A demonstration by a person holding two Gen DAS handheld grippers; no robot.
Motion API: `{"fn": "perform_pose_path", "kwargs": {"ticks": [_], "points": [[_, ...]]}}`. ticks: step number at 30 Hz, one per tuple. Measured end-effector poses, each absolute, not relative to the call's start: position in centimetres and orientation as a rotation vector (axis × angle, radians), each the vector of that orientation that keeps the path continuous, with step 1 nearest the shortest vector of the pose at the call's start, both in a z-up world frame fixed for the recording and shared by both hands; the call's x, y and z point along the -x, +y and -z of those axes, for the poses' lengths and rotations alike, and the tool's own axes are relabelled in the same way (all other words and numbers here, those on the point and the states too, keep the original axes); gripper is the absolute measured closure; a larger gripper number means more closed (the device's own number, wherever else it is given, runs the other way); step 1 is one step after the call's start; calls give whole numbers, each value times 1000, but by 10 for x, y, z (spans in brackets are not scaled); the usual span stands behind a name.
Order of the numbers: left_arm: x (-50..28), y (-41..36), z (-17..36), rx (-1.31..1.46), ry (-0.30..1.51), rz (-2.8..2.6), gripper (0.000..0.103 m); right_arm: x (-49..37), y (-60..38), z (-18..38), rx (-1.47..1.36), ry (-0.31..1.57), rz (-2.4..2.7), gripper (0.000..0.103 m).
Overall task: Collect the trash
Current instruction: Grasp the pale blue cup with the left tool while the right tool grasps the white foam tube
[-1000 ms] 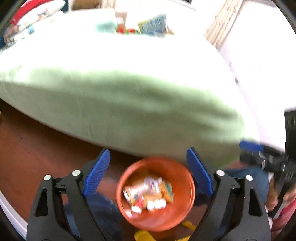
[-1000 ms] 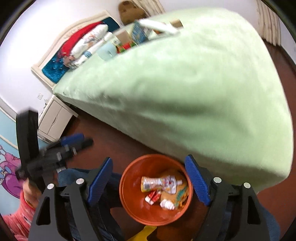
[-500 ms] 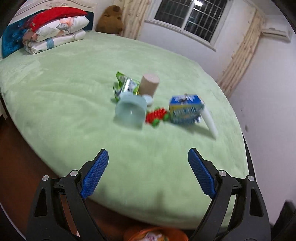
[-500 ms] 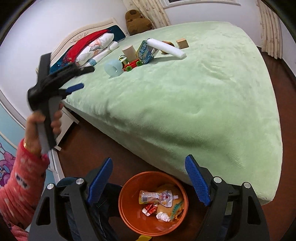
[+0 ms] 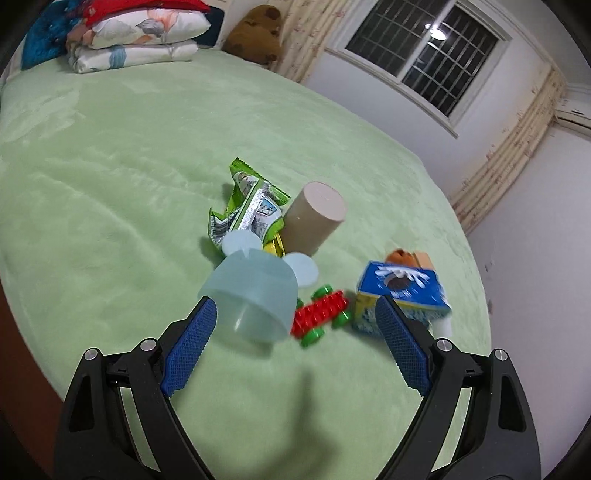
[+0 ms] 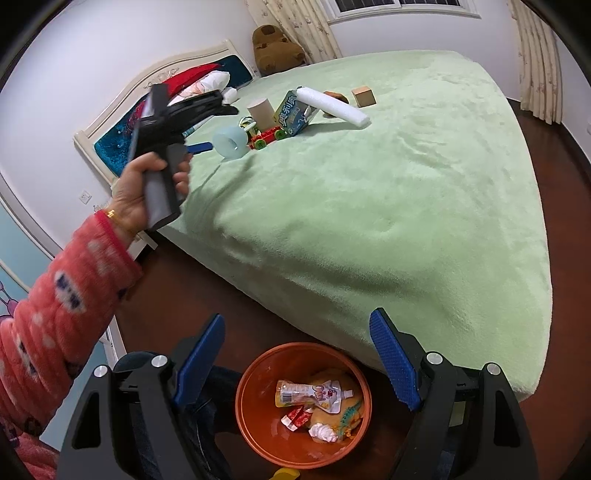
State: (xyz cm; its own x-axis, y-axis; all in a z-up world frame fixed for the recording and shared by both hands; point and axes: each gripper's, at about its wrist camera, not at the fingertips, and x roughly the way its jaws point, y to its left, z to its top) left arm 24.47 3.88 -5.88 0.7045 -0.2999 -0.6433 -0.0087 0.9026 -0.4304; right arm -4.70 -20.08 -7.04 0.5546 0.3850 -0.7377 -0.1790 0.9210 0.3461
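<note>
On the green bed (image 5: 110, 184) lies a small pile: a green snack wrapper (image 5: 251, 206), a cardboard tube (image 5: 314, 221), a pale blue cup (image 5: 255, 295) on its side, a red-and-green toy car (image 5: 321, 314) and a blue milk carton (image 5: 402, 295). My left gripper (image 5: 295, 314) hovers open just before the pile, its left pad beside the cup, holding nothing. In the right wrist view a hand holds the left gripper (image 6: 216, 127) over the bed's edge. My right gripper (image 6: 297, 328) stands open and empty above the orange bin (image 6: 255, 387), which holds several wrappers.
A white foam tube (image 6: 332, 107) and a wooden block (image 6: 364, 96) lie beyond the carton. Folded bedding (image 5: 136, 33) and a brown plush toy (image 5: 255, 40) sit by the headboard (image 6: 122, 125). Dark wooden floor (image 6: 192, 288) runs between bin and bed.
My left gripper swung up from over the orange bin and forward across the bed to the pile of items. The right gripper stayed over the bin, rising slightly.
</note>
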Motion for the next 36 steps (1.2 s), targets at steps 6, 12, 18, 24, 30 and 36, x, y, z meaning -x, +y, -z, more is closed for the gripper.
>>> {"fn": "perform_pose_path", "kwargs": {"ticks": [6, 12, 18, 24, 30, 36], "points": [[-268, 39, 70, 452, 818, 100, 52, 56, -206, 65, -237, 921, -327, 24], [-263, 33, 69, 392, 844, 105, 95, 63, -210, 66, -255, 917, -324, 24], [-236, 35, 54, 331, 810, 150, 95, 68, -206, 64, -264, 913, -352, 24], [-191, 29, 35, 211, 737, 191, 95, 72, -200, 63, -270, 911, -362, 24], [-119, 24, 27, 115, 691, 256, 95, 70, -193, 58, -254, 894, -378, 24], [-66, 17, 37, 77, 740, 318, 95, 40, -184, 45, -184, 826, -389, 24]]}}
